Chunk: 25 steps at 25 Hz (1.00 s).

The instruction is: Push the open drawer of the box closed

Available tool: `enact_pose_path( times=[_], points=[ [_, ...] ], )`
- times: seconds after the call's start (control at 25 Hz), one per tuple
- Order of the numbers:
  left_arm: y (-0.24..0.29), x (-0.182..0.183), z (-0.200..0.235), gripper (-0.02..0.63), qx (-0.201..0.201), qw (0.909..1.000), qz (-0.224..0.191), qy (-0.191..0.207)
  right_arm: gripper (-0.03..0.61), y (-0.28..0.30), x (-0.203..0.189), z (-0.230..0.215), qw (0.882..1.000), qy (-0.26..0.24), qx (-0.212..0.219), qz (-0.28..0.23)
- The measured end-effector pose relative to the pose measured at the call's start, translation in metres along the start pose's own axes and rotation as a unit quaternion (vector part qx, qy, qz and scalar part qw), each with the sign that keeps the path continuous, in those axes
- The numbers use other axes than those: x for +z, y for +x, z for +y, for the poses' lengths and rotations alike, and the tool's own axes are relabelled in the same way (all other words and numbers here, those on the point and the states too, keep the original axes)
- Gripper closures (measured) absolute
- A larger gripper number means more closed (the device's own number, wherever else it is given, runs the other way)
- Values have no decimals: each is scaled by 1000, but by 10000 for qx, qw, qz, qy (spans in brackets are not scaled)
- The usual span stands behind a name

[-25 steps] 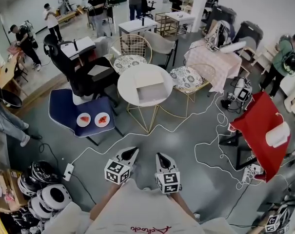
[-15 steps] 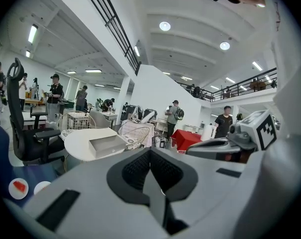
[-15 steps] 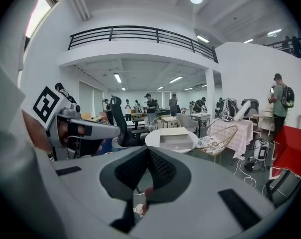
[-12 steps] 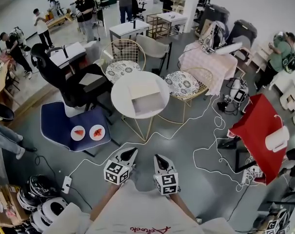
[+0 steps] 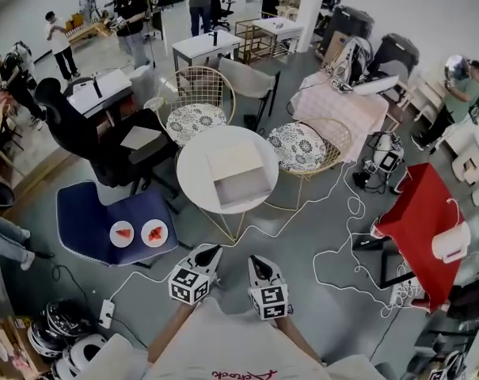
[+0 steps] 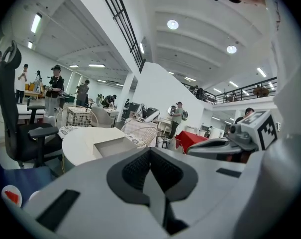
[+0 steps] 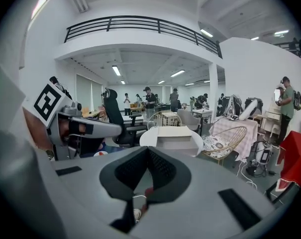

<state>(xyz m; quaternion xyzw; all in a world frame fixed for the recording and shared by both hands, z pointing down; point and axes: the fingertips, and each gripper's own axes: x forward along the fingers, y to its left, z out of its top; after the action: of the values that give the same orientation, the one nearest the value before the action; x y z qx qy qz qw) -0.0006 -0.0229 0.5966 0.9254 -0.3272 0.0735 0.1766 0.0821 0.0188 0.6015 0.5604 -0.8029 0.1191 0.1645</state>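
The left hand-held gripper [image 5: 210, 252] and the right hand-held gripper [image 5: 256, 260] are both closed and empty, well apart from the target. White cables [image 5: 315, 256] on the grey floor between could catch a foot. On the round white surface [image 5: 188, 176], the pale beige box [image 5: 233, 161] has its open drawer [image 5: 243, 190] facing near. An off-centre push may slide the box toward the far gold wire chairs [image 5: 195, 93].

It is bright everywhere from round ceiling lights [image 6: 172, 24]. Shadows are soft. Both gripper views bend at the edges with dark corners
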Motion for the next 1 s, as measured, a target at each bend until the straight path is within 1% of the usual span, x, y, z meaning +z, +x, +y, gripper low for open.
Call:
enact_pose_path(
  times=[0.32,0.56,0.76,1.0],
  points=[
    [45,50,67,601,-176,9998,30,40,563,75,48,-23,9999,55,-142,58],
    [69,80,118,601,-329,9994,127,67,563,132,85,-28,9996,119,-263,63],
    [85,90,145,601,-464,9986,257,81,563,159,90,-32,9988,257,-387,173],
    [99,94,170,601,-538,9981,301,88,563,178,92,-39,9977,336,-548,196]
  ],
)
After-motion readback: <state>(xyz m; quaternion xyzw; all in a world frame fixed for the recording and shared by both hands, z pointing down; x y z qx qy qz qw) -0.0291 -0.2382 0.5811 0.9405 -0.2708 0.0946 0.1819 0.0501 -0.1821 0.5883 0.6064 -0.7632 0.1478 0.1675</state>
